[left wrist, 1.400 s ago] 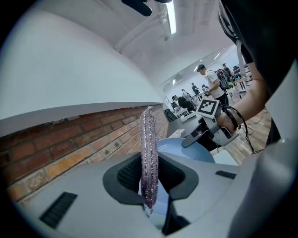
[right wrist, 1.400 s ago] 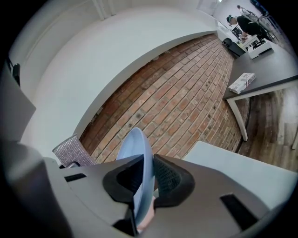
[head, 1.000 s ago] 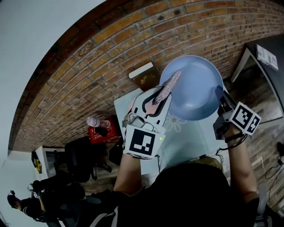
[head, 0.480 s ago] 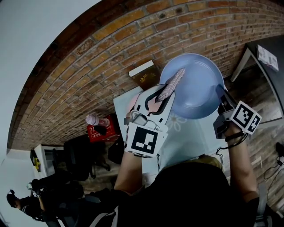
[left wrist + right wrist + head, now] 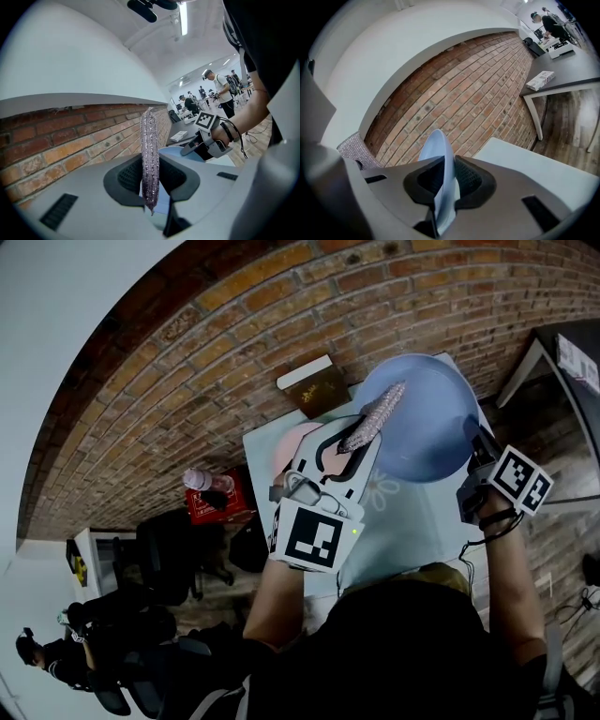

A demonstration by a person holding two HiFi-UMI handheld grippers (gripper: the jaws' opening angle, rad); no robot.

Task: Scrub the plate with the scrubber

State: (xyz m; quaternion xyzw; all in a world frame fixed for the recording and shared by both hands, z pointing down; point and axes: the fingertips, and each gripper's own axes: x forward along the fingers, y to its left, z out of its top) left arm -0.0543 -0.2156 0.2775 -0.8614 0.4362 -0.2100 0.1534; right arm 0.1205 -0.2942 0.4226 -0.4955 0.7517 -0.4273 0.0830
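A pale blue plate [image 5: 427, 423] is held up above the light table, tilted, face toward me. My right gripper [image 5: 474, 448] is shut on its right rim; in the right gripper view the plate [image 5: 440, 164] stands edge-on between the pads. My left gripper [image 5: 349, 457] is shut on a flat, glittery pink-grey scrubber [image 5: 375, 416], whose far end lies over the plate's left part. In the left gripper view the scrubber [image 5: 149, 159] sticks up from the jaws, with the plate [image 5: 176, 152] just behind and the right gripper [image 5: 197, 146] beyond.
A light table [image 5: 412, 526] lies below, against a brick wall [image 5: 197, 362]. A brown and white box [image 5: 314, 385] and a pink round item [image 5: 289, 448] sit at its far left. A dark desk [image 5: 562, 362] stands right. Chairs and a red box [image 5: 214, 502] are on the floor left.
The plate and scrubber have shifted right and a little down in the head view. The scrubber's tip now reaches further onto the plate. Both grips are unchanged.
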